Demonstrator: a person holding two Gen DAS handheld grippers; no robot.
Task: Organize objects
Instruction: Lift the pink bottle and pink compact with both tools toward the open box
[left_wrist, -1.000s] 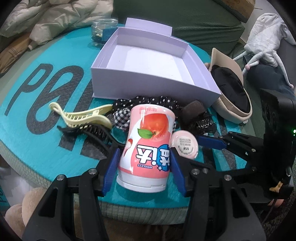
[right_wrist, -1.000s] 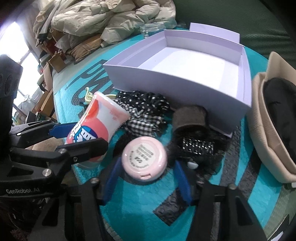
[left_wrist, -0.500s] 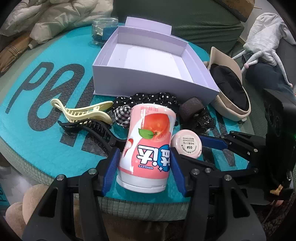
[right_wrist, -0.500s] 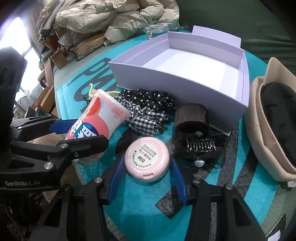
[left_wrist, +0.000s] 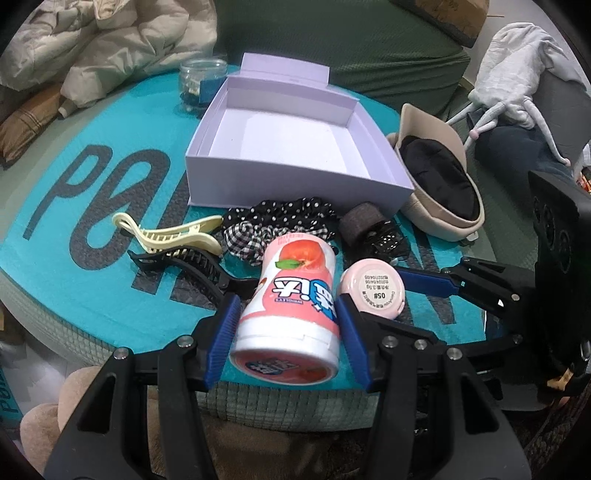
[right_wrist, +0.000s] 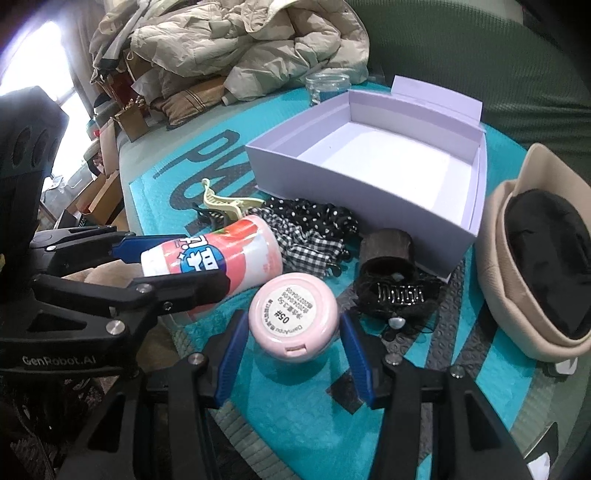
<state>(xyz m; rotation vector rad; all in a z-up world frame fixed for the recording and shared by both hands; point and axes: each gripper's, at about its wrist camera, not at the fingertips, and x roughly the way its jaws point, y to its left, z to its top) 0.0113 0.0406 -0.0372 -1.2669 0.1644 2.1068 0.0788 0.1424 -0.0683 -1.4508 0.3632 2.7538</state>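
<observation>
Left wrist: left claw (left_wrist: 286, 326) pinching pink gum bottle (left_wrist: 290, 310), right claw (right_wrist: 291, 338) pinching pink compact (right_wrist: 293, 320), both near-side of empty lilac box (left_wrist: 295, 173). Lift clear over near wall, then release inside.

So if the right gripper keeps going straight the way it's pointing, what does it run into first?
The right gripper already holds the pink compact between its fingers. Straight ahead, that would probably meet the black hair clip first, then the lavender box; depth is uncertain.

hair claws (left_wrist: 173, 236) 3 | scrunchies (left_wrist: 280, 218) 2 | box (left_wrist: 295, 173) 1 | jar (left_wrist: 201, 85) 1
</observation>
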